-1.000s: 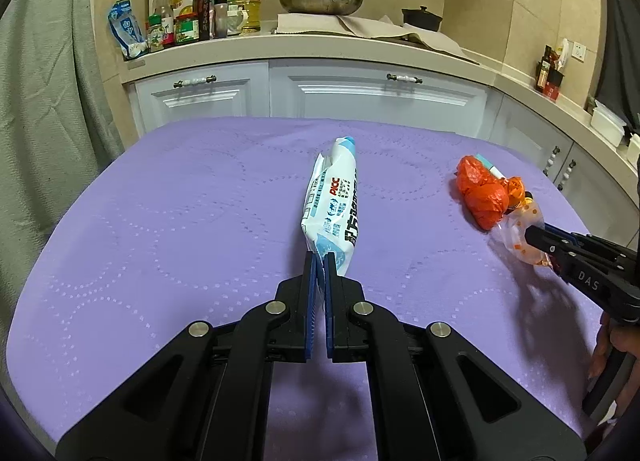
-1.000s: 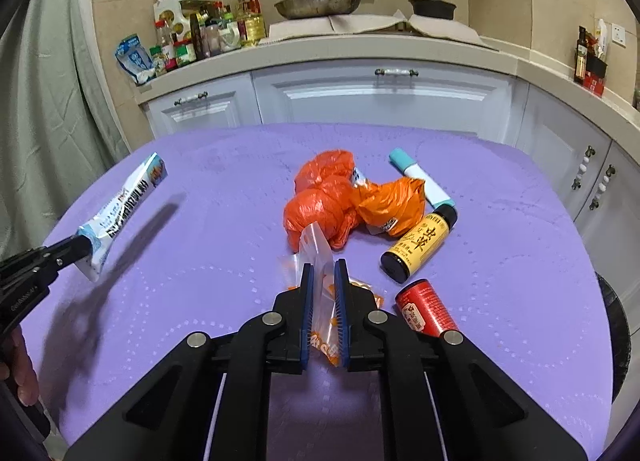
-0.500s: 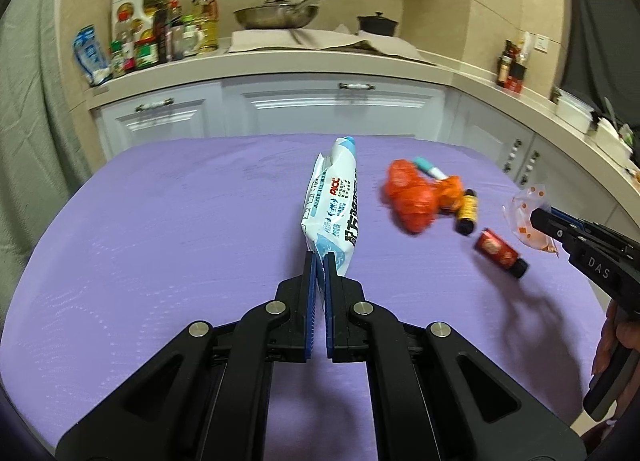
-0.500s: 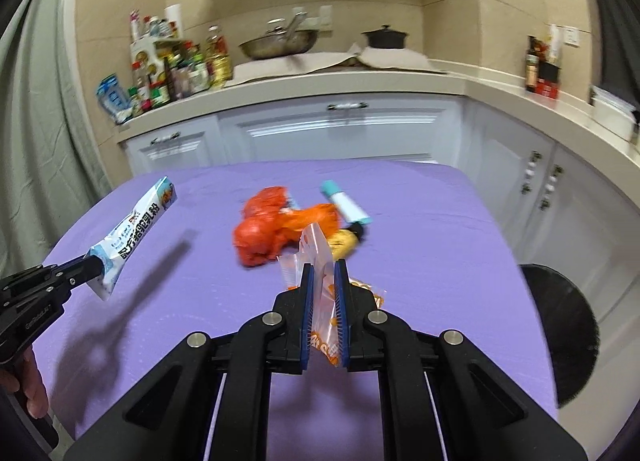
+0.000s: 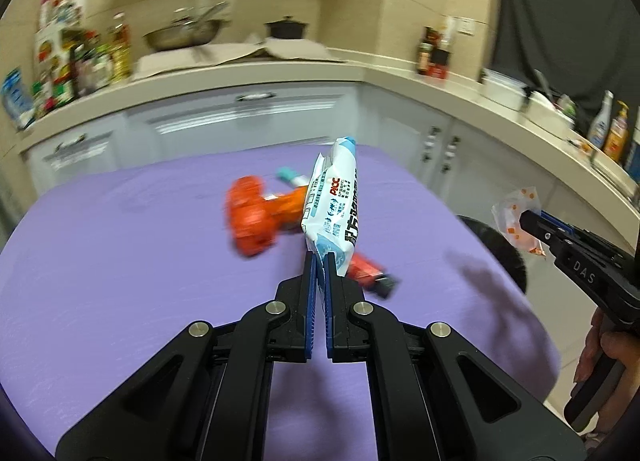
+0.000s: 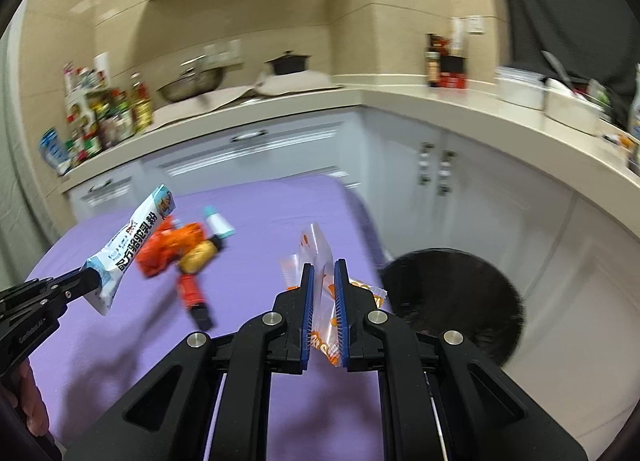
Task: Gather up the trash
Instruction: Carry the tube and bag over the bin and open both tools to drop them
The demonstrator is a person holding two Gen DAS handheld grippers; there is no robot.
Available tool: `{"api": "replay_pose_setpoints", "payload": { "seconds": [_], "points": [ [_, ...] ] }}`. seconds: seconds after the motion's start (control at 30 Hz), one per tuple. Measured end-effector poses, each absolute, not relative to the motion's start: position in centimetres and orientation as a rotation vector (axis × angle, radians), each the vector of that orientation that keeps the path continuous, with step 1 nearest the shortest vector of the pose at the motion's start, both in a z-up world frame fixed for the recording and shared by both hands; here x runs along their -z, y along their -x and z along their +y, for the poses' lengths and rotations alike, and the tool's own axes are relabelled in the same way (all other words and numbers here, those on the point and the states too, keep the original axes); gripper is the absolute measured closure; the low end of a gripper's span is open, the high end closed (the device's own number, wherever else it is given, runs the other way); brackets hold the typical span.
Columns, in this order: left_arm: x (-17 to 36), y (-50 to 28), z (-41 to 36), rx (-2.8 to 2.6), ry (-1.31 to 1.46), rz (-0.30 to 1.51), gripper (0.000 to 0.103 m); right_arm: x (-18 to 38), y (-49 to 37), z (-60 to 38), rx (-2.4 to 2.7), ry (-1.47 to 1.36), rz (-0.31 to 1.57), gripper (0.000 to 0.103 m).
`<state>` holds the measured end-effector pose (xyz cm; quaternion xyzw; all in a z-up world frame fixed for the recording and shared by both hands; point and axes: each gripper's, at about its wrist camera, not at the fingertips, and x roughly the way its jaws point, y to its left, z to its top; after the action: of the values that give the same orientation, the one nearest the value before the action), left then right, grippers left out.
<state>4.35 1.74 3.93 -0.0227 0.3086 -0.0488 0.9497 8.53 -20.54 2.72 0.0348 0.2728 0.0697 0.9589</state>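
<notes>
My left gripper [image 5: 319, 257] is shut on a white and blue packet [image 5: 334, 203], held upright above the purple table [image 5: 120, 261]; the same packet [image 6: 132, 247] shows at the left of the right wrist view. My right gripper [image 6: 320, 269] is shut on a clear wrapper with orange dots [image 6: 318, 257], and the wrapper [image 5: 516, 217] hangs off the table's right side in the left wrist view. On the table lie crumpled orange bags [image 5: 256, 221], a teal-capped tube [image 6: 218, 221], a yellow bottle [image 6: 198, 257] and a red can [image 6: 192, 291]. A black round bin [image 6: 452, 293] stands on the floor beside the table.
White cabinets [image 5: 248, 117] and a beige counter run behind and to the right of the table. The counter carries bottles [image 5: 80, 65], a pan [image 5: 182, 35], a black pot [image 5: 286, 27] and white containers [image 5: 504, 89]. A person's hand [image 5: 600, 357] grips the right tool.
Both grippers have swung to the right with their loads. The right gripper has left the table's middle and now hangs near its right edge, with the black bin come into view.
</notes>
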Motion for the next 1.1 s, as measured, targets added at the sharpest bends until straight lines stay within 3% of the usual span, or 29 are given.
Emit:
{"api": "replay_pose_setpoints", "payload": {
  "seconds": [0.57, 1.1],
  "points": [
    [-3.4, -8.7, -13.1, 0.307, -0.093, 0.613, 0.099, -1.1, -9.2, -30.8, 0.042, -0.138, 0.522, 0.092],
    [-1.2, -13.9, -20.2, 0.355, -0.162, 0.647, 0.099, 1.1, -12.4, -34.6, 0.075, -0.181, 0.531, 0.092]
  ]
}}
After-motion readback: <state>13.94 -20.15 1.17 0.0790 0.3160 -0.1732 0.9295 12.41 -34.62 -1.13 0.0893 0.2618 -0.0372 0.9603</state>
